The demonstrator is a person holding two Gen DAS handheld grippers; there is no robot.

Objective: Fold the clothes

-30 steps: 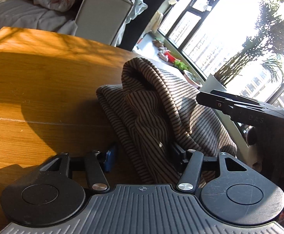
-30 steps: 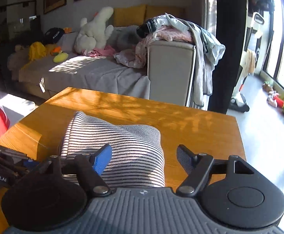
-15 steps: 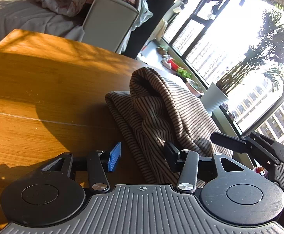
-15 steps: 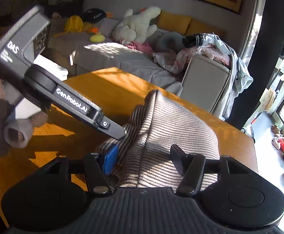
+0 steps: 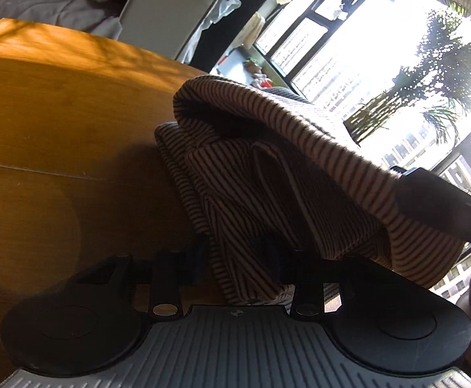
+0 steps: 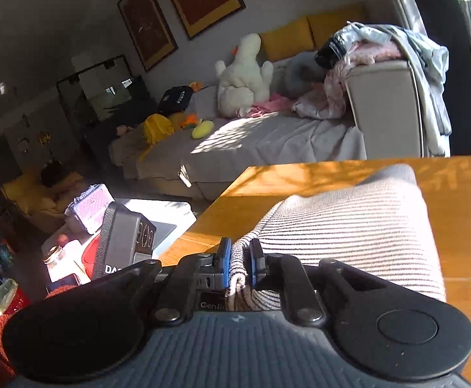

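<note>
A striped knit garment (image 5: pixel 267 174) lies bunched on the wooden table (image 5: pixel 57 113). My left gripper (image 5: pixel 238 258) has its jaws around a thick fold of it at the near edge, pressing the cloth. My right gripper (image 6: pixel 238 260) is shut on a thin edge of the same striped garment (image 6: pixel 348 226), which spreads out to its right over the table (image 6: pixel 461 194). The right gripper's body (image 5: pixel 445 207) shows at the right in the left wrist view, over the cloth. The left gripper's body (image 6: pixel 125 242) shows at the left in the right wrist view.
A grey sofa (image 6: pixel 267 142) with a white plush toy (image 6: pixel 241 74) and piled clothes (image 6: pixel 380 51) stands beyond the table. Large windows (image 5: pixel 364 48) and a potted palm are to the right. Boxes and jars (image 6: pixel 73 245) sit left of the table edge.
Both grippers closed onto the striped garment. The right gripper moved to the garment's left edge and pinched it; the cloth rose and draped higher before the left gripper.
</note>
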